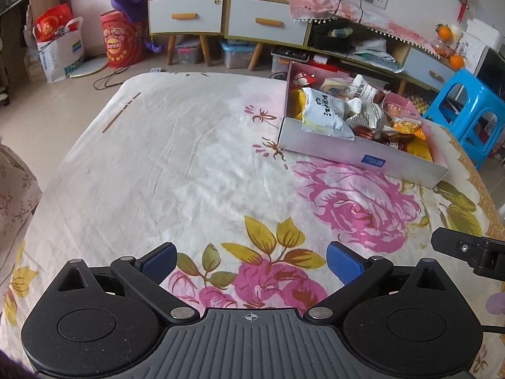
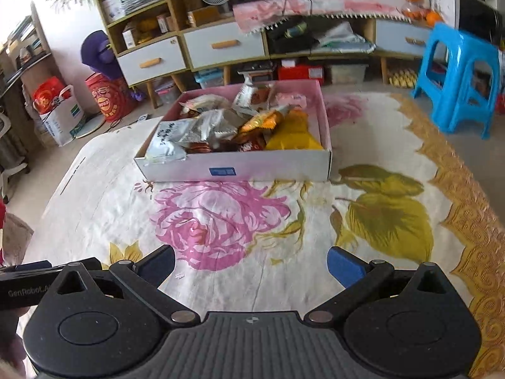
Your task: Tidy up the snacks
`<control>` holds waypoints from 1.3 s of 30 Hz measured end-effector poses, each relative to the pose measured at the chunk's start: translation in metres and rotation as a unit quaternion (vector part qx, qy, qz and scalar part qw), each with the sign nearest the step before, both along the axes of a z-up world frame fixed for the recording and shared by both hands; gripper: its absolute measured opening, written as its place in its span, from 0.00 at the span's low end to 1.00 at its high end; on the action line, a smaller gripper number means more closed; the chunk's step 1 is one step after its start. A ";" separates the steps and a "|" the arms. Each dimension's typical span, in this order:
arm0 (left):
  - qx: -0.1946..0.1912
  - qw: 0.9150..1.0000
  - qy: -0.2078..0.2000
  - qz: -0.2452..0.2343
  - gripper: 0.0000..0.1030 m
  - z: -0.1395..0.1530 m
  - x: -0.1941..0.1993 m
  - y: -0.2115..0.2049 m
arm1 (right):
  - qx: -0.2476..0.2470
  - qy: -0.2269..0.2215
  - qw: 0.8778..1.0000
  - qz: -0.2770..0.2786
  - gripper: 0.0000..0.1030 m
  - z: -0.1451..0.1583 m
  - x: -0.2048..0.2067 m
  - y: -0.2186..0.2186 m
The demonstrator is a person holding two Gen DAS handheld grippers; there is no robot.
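I've got both grippers hovering low over the flowered sheet [image 1: 176,145], nothing held. Left gripper [image 1: 251,262]: fingers spread wide, blue pads [image 1: 342,262] over bare cloth. Right gripper [image 2: 251,267]: same, fingers wide apart, nothing between them.

The snack box [image 2: 268,165] sits on the sheet, well ahead of both sets of fingers. From my right wrist view its long axis runs across the frame, the long white wall with the blue label [image 2: 222,171] facing me nearly square-on, box slightly left of the finger line. From my left wrist view the box [image 1: 347,153] is up and to the right of the fingers, long axis running diagonally away from lower right to upper left.

Box is open-topped and piled with snack packets: a white bag [image 2: 167,143] hangs over the left corner, a yellow packet [image 2: 292,137] lies at the right end, an orange one [image 2: 265,121] near the middle.

Blue stool [image 2: 457,79] stands off the sheet, to the right of the box
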State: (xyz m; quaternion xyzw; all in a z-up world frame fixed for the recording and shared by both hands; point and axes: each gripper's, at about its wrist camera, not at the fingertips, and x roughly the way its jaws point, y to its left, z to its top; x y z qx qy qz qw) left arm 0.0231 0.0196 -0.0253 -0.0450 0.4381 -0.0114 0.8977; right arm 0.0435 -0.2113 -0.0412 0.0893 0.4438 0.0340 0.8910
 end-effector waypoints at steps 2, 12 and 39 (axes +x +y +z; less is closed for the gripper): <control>0.008 1.000 -0.001 -0.003 0.99 0.001 -0.002 -0.002 | -0.001 0.003 1.000 0.003 0.93 -0.002 -0.001 0.001; 0.038 0.999 -0.016 0.000 0.99 0.006 -0.010 -0.013 | -0.020 -0.018 0.999 0.026 0.93 0.009 -0.011 0.008; 0.033 0.999 -0.013 -0.017 0.99 0.008 -0.013 -0.018 | -0.017 -0.012 0.999 0.025 0.93 0.007 -0.011 0.010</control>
